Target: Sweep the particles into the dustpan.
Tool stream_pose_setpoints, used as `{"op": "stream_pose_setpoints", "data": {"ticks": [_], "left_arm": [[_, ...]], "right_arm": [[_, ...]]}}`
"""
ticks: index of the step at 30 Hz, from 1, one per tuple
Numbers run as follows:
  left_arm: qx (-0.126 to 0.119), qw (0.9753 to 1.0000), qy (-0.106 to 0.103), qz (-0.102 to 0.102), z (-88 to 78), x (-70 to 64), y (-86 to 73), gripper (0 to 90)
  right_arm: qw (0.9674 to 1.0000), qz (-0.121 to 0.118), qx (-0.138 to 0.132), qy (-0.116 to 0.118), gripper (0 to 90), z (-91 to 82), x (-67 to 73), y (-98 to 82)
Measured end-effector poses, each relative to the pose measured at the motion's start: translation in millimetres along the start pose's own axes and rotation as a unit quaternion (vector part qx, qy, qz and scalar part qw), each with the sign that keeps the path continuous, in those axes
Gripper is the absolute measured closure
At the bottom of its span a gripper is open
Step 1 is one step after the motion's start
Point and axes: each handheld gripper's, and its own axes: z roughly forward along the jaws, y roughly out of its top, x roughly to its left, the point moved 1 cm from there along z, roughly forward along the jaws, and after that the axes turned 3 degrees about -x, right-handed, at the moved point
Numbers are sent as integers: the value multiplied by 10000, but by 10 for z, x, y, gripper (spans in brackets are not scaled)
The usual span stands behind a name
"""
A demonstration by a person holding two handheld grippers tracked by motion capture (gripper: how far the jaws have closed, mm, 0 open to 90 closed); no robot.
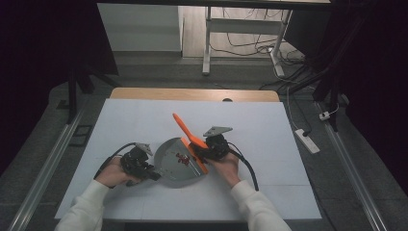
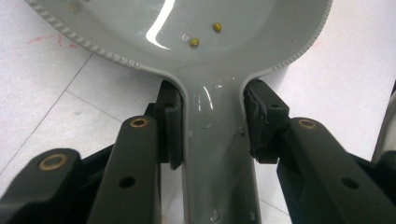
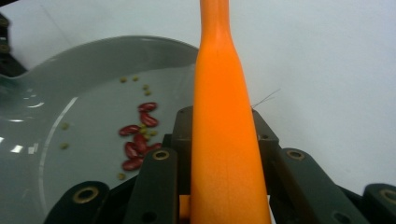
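Note:
A grey dustpan [image 1: 175,168] lies on the white table sheet [image 1: 139,120]. Its handle [image 2: 217,154] points toward my left gripper [image 1: 146,172], which is shut on it, one pad on each side. Several red beans [image 1: 183,159] and small green beans [image 2: 194,42] rest inside the pan. My right gripper [image 1: 210,148] is shut on an orange brush [image 1: 185,129], whose handle [image 3: 224,121] runs up and away between the jaws. The brush's orange head sits along the pan's right edge. In the right gripper view the red beans [image 3: 137,135] lie just left of the jaws, on the dustpan [image 3: 70,93].
The table's wooden far edge [image 1: 192,94] shows beyond the sheet. A white power strip [image 1: 308,140] lies on the floor at the right. Desk legs and cables [image 1: 250,45] stand further back. Open sheet surrounds the dustpan.

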Motion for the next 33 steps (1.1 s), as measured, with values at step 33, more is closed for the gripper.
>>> {"op": "stream_pose_setpoints", "data": {"ticks": [33], "left_arm": [[33,10000,84,43,-45,-69,-78,617]], "right_arm": [[9988,-2,-57,-496,706,72,-318,79]]}}
